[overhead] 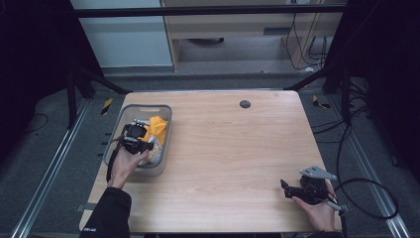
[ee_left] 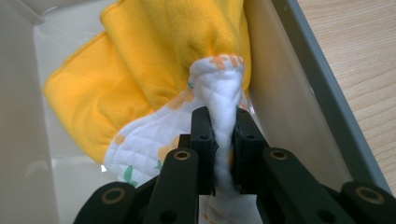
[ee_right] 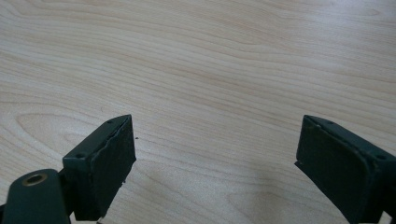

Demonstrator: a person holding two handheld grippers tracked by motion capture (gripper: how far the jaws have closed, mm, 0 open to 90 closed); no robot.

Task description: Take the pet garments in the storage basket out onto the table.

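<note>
From the high view, a grey plastic bin (overhead: pixel 121 115) with rounded corners sits at the left edge of the pale wood-grain table (overhead: pixel 233 148). The left gripper (overhead: pixel 143 147) dips into it among crumpled yellow and white fabric, while the right gripper (overhead: pixel 285 187) rests low over bare wood near the table's right front corner.

In the left gripper view, the black jaws are clenched on a raised fold of white quilted cloth (ee_left: pixel 223 100) printed with orange and green shapes. It lies inside the bin (ee_left: pixel 299 79), against a soft, plush yellow cloth (ee_left: pixel 140 60).

In the right gripper view, the right gripper (ee_right: pixel 215 154) stands wide apart, its flat matte jaws holding nothing above the smooth wood (ee_right: pixel 210 70).
</note>
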